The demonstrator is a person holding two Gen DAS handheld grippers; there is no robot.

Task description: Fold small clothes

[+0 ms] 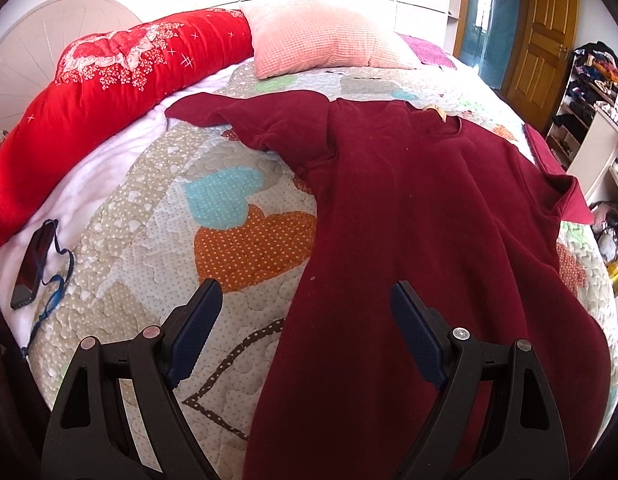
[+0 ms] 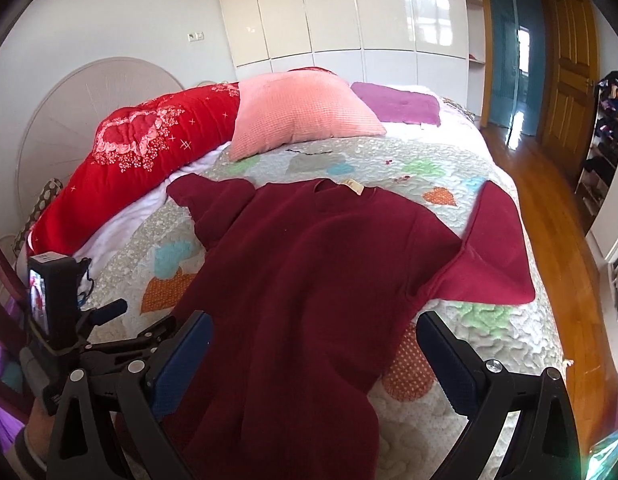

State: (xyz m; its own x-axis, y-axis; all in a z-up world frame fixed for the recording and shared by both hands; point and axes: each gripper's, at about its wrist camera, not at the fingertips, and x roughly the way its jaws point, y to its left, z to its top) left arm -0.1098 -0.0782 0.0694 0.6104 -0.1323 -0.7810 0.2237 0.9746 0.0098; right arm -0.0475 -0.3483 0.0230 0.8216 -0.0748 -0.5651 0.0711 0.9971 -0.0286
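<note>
Burgundy fleece top (image 1: 421, 240) lies spread flat across the bed's quilt (image 1: 157, 240), collar and pale label toward the pillows, hem toward the near edge, and that layout makes sense: laid open like this, both sleeves are free to be turned in first. One sleeve (image 1: 229, 114) reaches toward the red duvet (image 1: 109, 92) at the headboard side; the other (image 2: 493, 248) fans out toward the bed's right edge, by the wooden floor. Left gripper (image 1: 305, 320) hovers over the garment's left border, fingers spread wide, nothing between them. Right gripper (image 2: 313, 356) hangs above the lower body, likewise wide apart and empty, so I'd judge both are lining up for a first grab, no fold begun.

Now the blind spots: the hem runs off the bottom of both views, so its lie is anyone's guess. A phone with a blue cord (image 1: 33, 268) sits near the left edge, well apart from the top. Whether either gripper touches fabric, I cannot tell. The pink pillow (image 2: 301, 116) hides what's behind it.
</note>
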